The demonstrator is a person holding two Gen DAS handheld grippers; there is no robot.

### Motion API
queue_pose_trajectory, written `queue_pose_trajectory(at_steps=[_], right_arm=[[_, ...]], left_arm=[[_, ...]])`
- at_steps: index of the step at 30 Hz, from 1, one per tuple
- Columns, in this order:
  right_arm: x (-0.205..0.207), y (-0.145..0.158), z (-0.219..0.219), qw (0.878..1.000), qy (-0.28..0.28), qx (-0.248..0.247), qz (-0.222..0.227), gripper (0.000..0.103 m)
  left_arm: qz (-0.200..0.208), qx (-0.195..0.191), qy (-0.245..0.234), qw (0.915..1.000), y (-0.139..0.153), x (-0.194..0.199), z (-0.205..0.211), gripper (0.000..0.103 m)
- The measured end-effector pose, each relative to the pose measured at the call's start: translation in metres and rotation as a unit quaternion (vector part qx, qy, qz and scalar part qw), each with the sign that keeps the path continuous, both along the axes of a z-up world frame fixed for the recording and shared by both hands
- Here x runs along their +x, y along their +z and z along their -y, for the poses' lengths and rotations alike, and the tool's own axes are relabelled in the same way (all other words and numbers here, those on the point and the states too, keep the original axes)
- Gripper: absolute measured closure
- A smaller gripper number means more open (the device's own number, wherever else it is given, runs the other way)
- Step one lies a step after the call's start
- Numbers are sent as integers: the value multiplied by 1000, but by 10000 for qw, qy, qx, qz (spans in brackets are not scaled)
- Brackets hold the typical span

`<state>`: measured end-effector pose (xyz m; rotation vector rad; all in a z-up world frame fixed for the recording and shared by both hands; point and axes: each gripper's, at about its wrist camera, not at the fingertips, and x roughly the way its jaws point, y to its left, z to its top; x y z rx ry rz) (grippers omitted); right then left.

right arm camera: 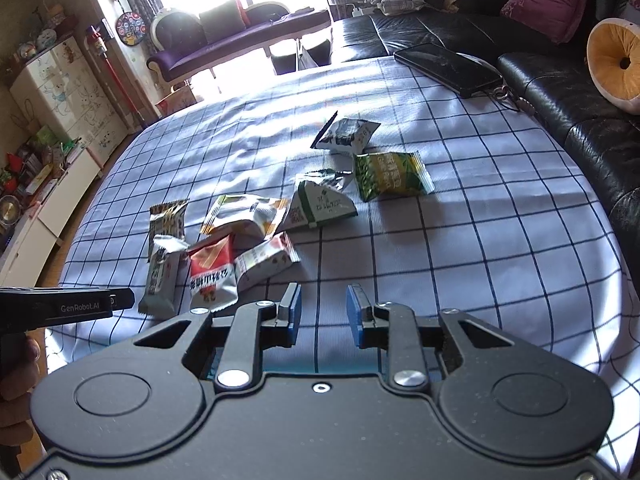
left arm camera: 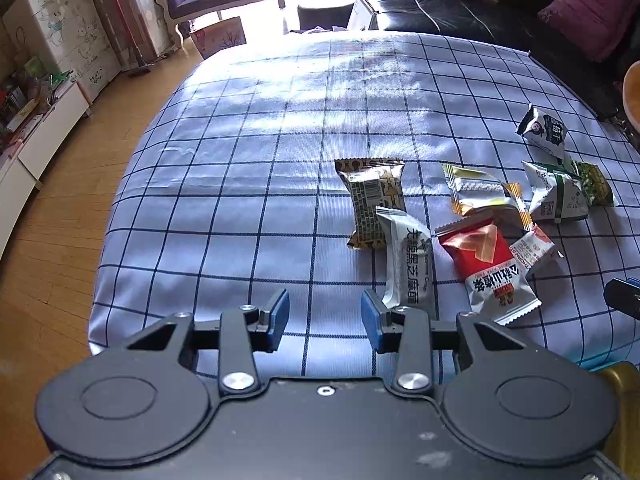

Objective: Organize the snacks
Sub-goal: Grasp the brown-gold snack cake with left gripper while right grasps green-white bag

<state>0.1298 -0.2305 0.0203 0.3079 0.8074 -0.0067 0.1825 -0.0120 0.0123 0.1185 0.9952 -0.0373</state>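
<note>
Lying scattered: snack packets are spread on the checked tablecloth [left arm camera: 240, 184], right of centre in the left wrist view.
Red packet [left arm camera: 486, 264]: overlapped by a grey sesame packet [left arm camera: 408, 256] beside it.
Green packet [right arm camera: 390, 176]: seen centre frame, just below a black-and-white pouch [right arm camera: 346, 134].
Left gripper [left arm camera: 325, 316]: jaws parted, nothing held.
Right gripper [right arm camera: 323, 310]: jaws parted, nothing held.
Phone [right arm camera: 448, 68]: placed upper right.

Blue-checked tablecloth [left arm camera: 260, 200], red packet [left arm camera: 480, 252], green packet [right arm camera: 390, 176]
</note>
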Motion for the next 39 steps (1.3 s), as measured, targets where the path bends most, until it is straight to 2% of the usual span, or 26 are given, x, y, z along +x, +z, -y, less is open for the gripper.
queue_pose_trajectory(at_steps=[5,15,29,31,33,39], right_arm=[[13,-2,1,10000,-20,23,26,66],[35,-4,3,9997,-131,-57,175,66],[58,-5,7,9986,-229,-69,461,66],[63,-6,7,9986,-250,-65,466,63],[67,-9,7,9985,-288,-118,456,52],[76,-17,0,9985,-169,-242,461,51]], left_arm=[[-56,34,-74,10000,-5,19,5,62],[-183,-205,-172,9995,-14,55,9,62],[71,-91,-481,9988,-11,74,20,62],[64,-86,-497,9987,-11,73,20,62],[66,-105,-518,9986,-11,71,19,62],[149,-157,-580,9981,-3,65,14,62]])
